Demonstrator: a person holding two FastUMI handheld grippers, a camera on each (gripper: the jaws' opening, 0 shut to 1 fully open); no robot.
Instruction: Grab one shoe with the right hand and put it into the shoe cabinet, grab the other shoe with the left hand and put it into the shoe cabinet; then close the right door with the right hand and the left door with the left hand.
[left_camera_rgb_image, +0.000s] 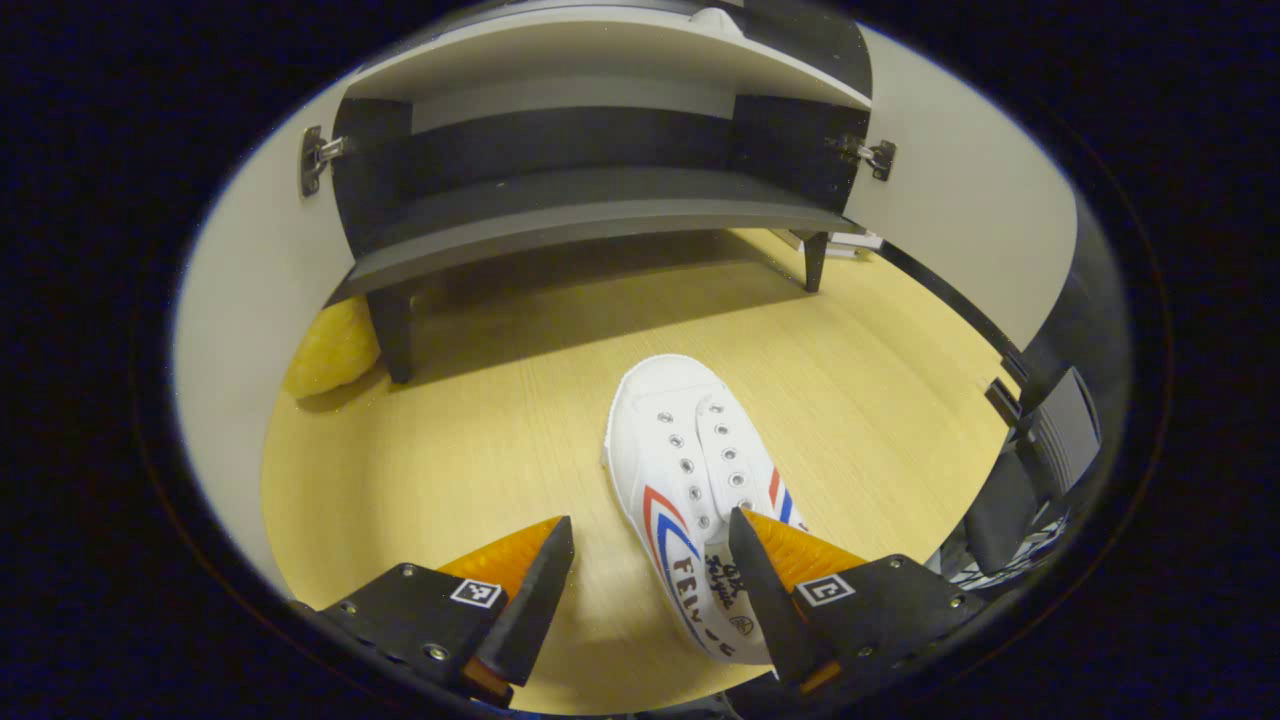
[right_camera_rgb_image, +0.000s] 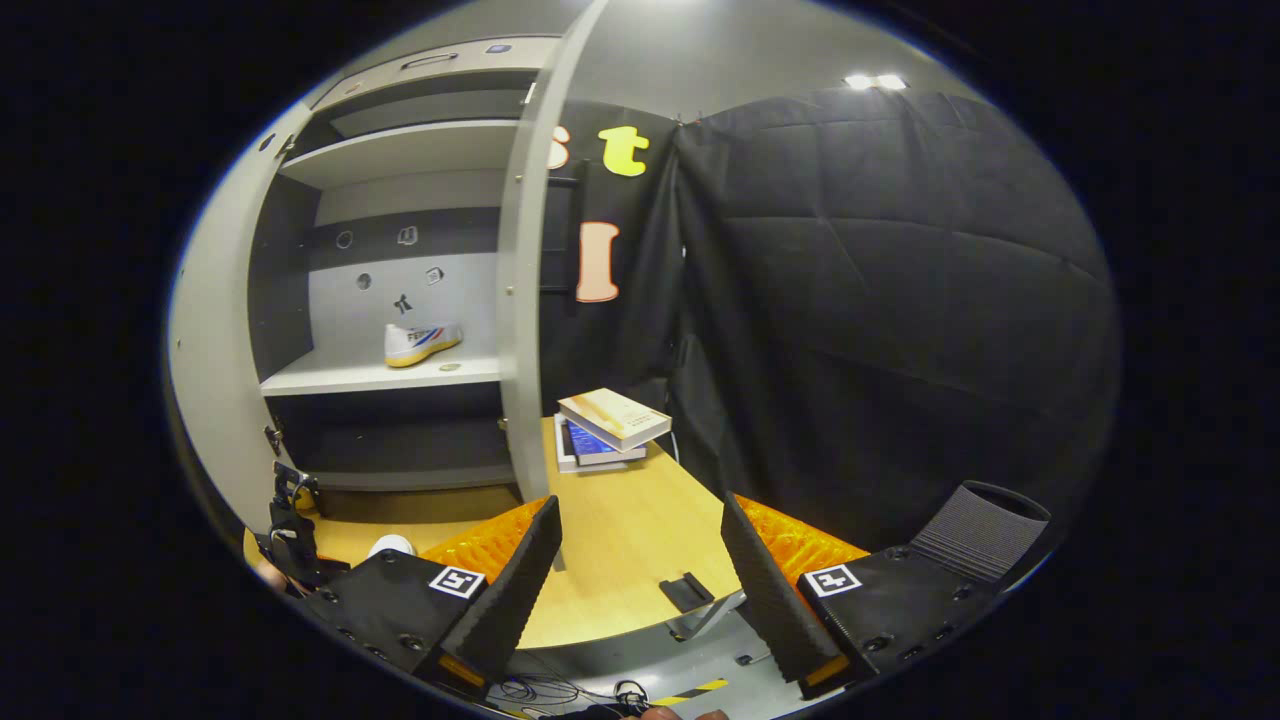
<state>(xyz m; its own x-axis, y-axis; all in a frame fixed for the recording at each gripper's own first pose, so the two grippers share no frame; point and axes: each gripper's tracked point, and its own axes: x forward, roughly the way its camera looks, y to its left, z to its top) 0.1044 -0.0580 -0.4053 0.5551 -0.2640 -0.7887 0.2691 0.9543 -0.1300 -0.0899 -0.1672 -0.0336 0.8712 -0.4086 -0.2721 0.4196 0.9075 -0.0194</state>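
Hovering low over the wooden floor (left_camera_rgb_image: 420, 470), the left gripper (left_camera_rgb_image: 650, 560) points down at the white shoe (left_camera_rgb_image: 690, 470) that lies in front of the shoe cabinet (left_camera_rgb_image: 600, 200). Its fingers are spread wide and grasp nothing. The right-hand finger lies over the shoe's heel end; whether it touches the canvas cannot be told. The shoe's toe points toward the cabinet, so a grip across the heel would let it travel straight onto a shelf.

Both cabinet doors stand swung out, which leaves the shelves reachable. A yellow object (left_camera_rgb_image: 335, 345) sits beside the cabinet's front leg.

In the right gripper view, the right gripper (right_camera_rgb_image: 640, 560) is held back from the cabinet, released and empty. The first shoe (right_camera_rgb_image: 422, 343) rests on a middle shelf (right_camera_rgb_image: 330, 378), its side facing outward, set back from the edge so the door can pass it. The right door (right_camera_rgb_image: 530, 280) stands edge-on near this gripper. Books (right_camera_rgb_image: 610, 425) lie stacked on the floor just past that door.

Judged from this layout, one shoe is stowed, the second awaits pickup, and both doors remain to be closed.
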